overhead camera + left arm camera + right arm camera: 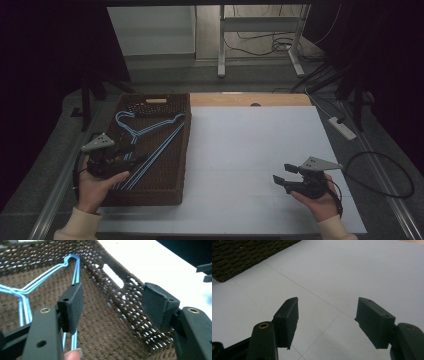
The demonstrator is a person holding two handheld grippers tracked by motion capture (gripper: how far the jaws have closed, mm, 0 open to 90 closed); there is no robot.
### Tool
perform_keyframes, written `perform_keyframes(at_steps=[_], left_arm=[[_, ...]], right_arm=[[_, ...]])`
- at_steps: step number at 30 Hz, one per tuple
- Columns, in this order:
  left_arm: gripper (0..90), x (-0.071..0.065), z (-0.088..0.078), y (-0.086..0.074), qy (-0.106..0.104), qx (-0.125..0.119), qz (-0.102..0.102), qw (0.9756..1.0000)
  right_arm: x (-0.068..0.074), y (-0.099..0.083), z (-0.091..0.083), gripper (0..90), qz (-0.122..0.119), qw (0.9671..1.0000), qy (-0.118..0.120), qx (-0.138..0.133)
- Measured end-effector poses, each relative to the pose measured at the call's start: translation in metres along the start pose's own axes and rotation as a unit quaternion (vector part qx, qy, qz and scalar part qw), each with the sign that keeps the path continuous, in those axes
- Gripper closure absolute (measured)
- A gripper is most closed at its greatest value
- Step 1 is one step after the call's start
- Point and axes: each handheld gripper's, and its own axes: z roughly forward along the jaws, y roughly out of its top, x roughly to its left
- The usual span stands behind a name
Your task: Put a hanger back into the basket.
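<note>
A brown woven basket [184, 150] stands on the left part of the white table. Blue wire hangers [150, 131] lie flat inside it. My left gripper [134, 153] hovers over the basket's near left side, open, its jaws just above the hangers [75, 275] with nothing between them. The basket's woven wall [125, 300] runs between the jaws in the left gripper view. My right gripper [282, 172] is open over the bare white table at the near right, holding nothing. The basket's corner [242, 257] shows in the right gripper view.
The white tabletop [250, 150] spreads to the right of the basket. A wooden strip [250, 99] runs along its far edge. Beyond are a metal frame leg [221, 45], floor cables [270, 45], and a white power strip [342, 127] off the right edge.
</note>
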Motion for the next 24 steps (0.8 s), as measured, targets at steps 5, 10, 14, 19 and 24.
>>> perform_keyframes(at_steps=[5,10,14,19,24], left_arm=[[33.4,-0.014,0.001,-0.006,-0.007,-0.013,0.024,0.9996],[33.2,-0.025,0.005,-0.016,-0.016,-0.020,0.038,0.9989],[32.9,-0.032,0.010,-0.024,-0.021,-0.020,0.047,0.9985],[32.6,-0.040,0.017,-0.032,-0.028,-0.017,0.055,0.9980],[32.2,-0.042,0.022,-0.034,-0.033,-0.014,0.057,0.9977]], right_arm=[[0.001,0.000,0.000,35.1,-0.001,1.0000,0.001,-0.001],[0.001,0.000,-0.003,35.1,0.002,1.0000,-0.001,-0.004],[0.000,-0.001,-0.006,35.1,0.006,1.0000,-0.003,-0.005],[-0.001,-0.002,-0.009,35.0,0.010,0.9999,-0.006,-0.008],[-0.001,-0.003,-0.012,35.0,0.013,0.9998,-0.010,-0.009]])
